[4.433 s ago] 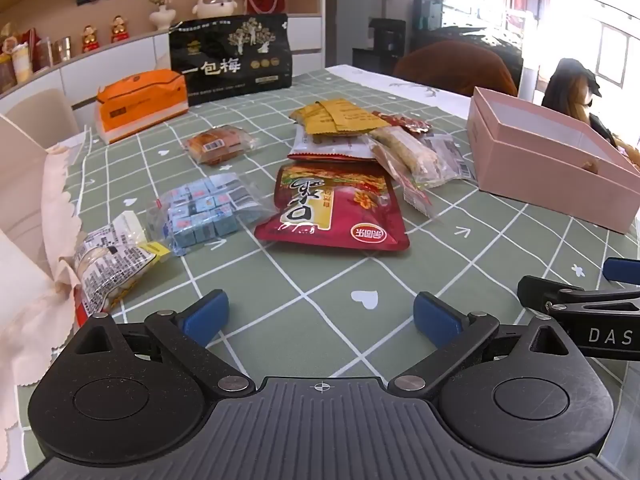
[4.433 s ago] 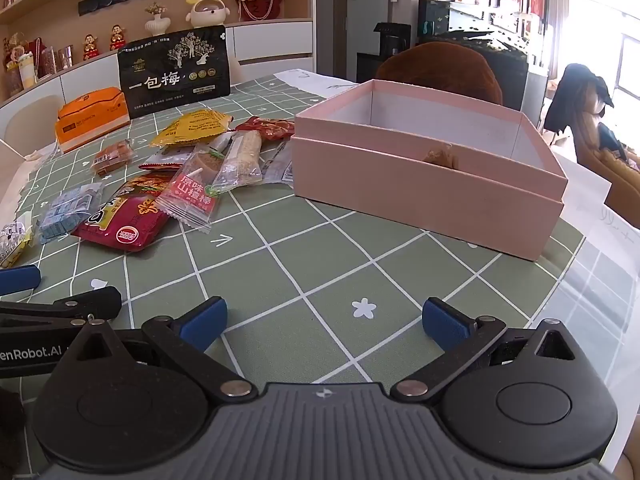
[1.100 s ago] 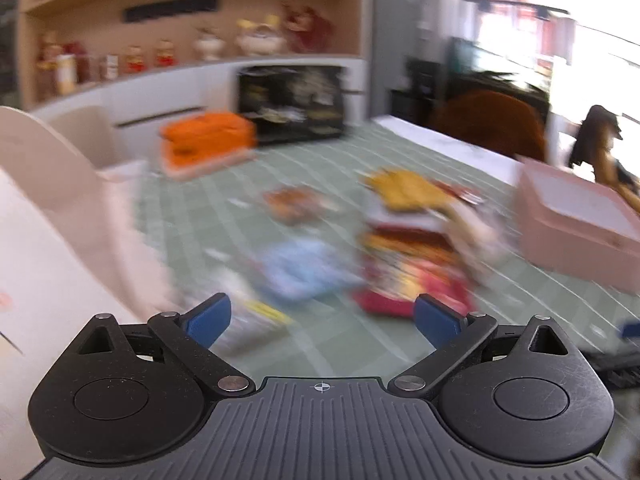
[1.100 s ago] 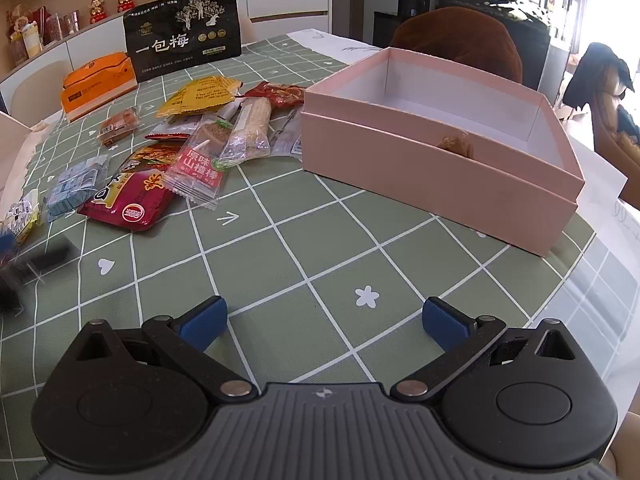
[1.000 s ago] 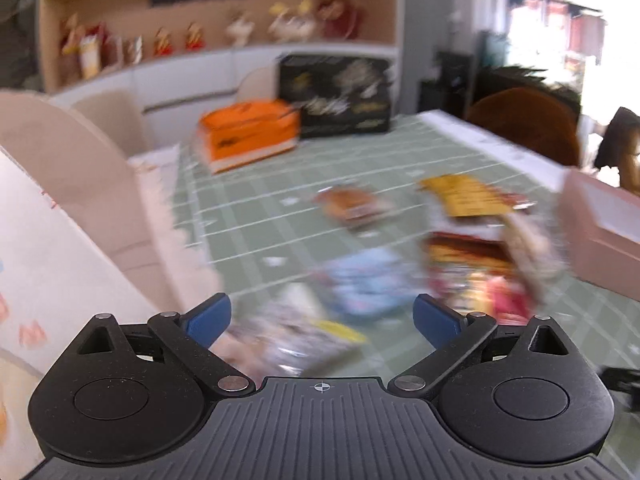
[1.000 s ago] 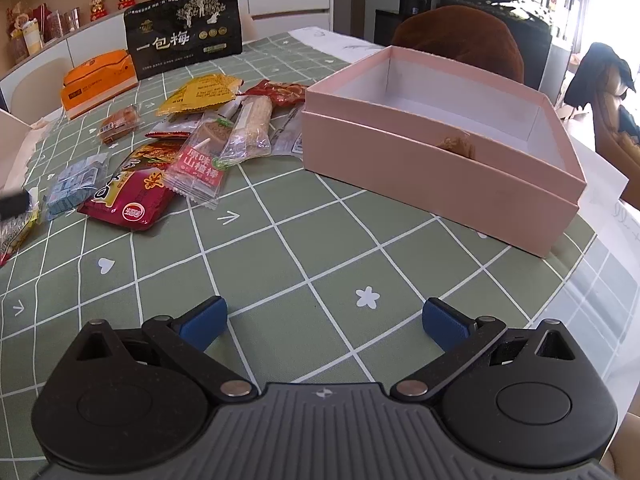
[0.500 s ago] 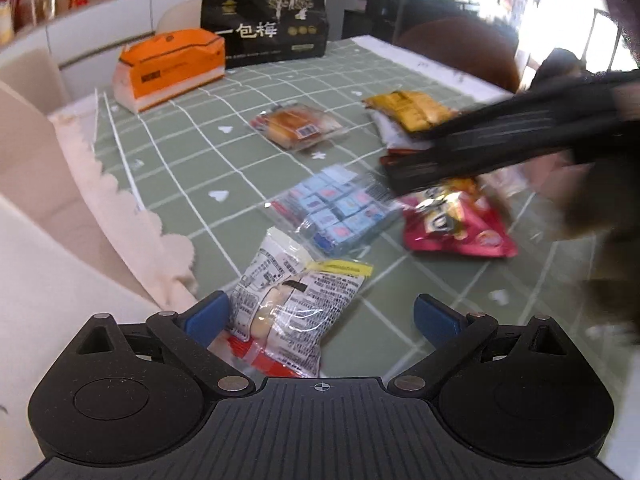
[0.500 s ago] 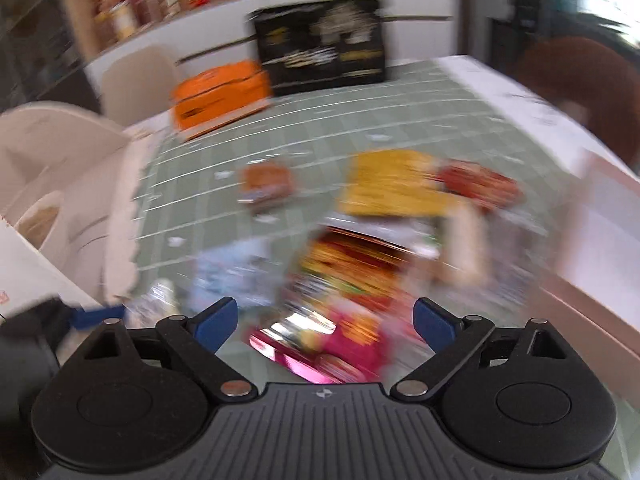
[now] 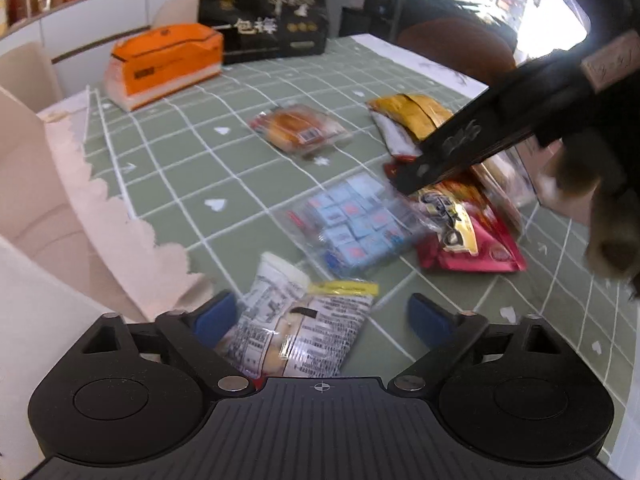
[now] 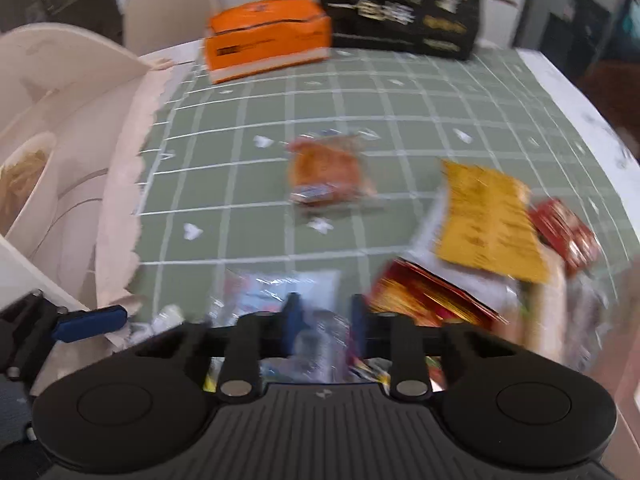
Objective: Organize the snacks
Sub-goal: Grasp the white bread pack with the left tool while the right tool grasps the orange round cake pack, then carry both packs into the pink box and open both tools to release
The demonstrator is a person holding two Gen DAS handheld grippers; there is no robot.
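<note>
Left gripper (image 9: 320, 316) spread wide; right gripper (image 10: 322, 316) fingers nearly closed.

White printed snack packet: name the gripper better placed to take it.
Left. The left gripper is open with the white printed packet lying between its fingers, while the right gripper has narrowed over the blue candy bag.

Green white-grid tablecloth (image 9: 248, 168); orange box (image 9: 164, 64); black bag (image 9: 266, 16); red pouch (image 9: 472, 236); yellow packet (image 10: 492, 220).

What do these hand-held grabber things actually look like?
Both are matte black plastic. The left gripper has a ribbed centre panel, two round side housings, silver pivot screws and blue-padded jaws. The right gripper looks the same; pale lettering runs along its arm in the left wrist view.
</note>
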